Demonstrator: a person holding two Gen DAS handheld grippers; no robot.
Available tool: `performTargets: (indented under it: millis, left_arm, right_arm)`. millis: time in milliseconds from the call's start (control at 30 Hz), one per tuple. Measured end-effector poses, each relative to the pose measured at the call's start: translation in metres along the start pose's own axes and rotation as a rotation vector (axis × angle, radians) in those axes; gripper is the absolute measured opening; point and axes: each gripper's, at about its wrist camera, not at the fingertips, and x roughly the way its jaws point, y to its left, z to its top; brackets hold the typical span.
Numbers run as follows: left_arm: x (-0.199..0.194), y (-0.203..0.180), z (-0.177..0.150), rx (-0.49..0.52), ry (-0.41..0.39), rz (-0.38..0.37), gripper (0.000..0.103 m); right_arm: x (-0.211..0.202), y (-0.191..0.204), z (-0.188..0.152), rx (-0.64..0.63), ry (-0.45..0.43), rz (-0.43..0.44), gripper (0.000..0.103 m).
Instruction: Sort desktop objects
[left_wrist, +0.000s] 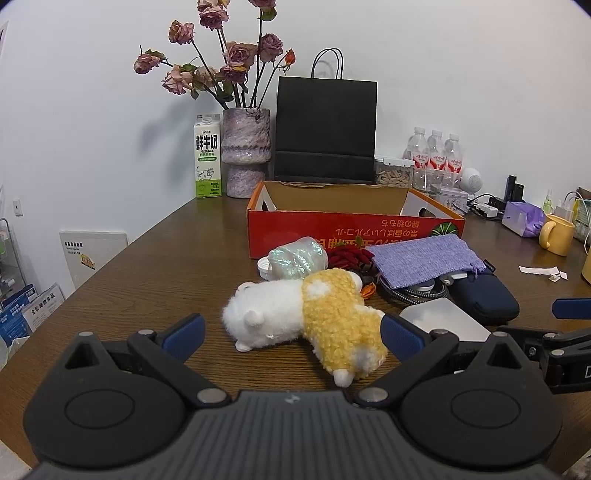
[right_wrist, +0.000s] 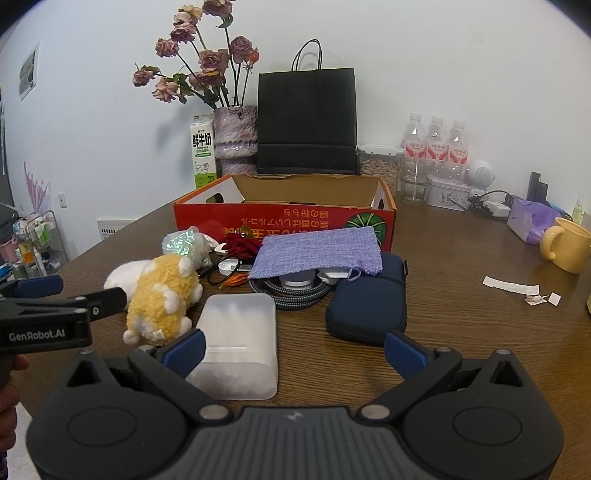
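Several objects crowd a brown wooden table (left_wrist: 155, 258); white wall (left_wrist: 443, 74) behind.

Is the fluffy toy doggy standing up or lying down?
Lying down. The plush dog is on its side on the table, its white feet sticking out sideways.

Brown wood table (left_wrist: 155, 258) w/ plain white wall (left_wrist: 443, 74) behind.

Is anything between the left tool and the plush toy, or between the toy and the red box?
Nothing visible separates the left tool, open, from the plush toy. Between the toy and the red box lie an iridescent bottle and a red bundle, against the box's front wall.
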Motion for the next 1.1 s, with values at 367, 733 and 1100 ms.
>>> performTargets:
  millis: [367,733,1100]
  left_arm:
    - [-0.0004,-0.0015,0.0002,0.005,0.010,0.001,0.103]
    - [0.0001,-0.0019,0.0024,0.009,0.012,0.006,0.103]
    - [0.0017,-0.0035,0.0030,0.016,0.011,-0.001,0.103]
  right_arm:
    - [-0.0008,-0.0004,-0.0025,0.009,0.006,-0.003,0.103]
    - [0.0018,-0.0023,-0.0023,0.016,0.007,0.000,0.103]
    - [0.0003,-0.0042,-0.0027,0.021,0.003,-0.006,0.103]
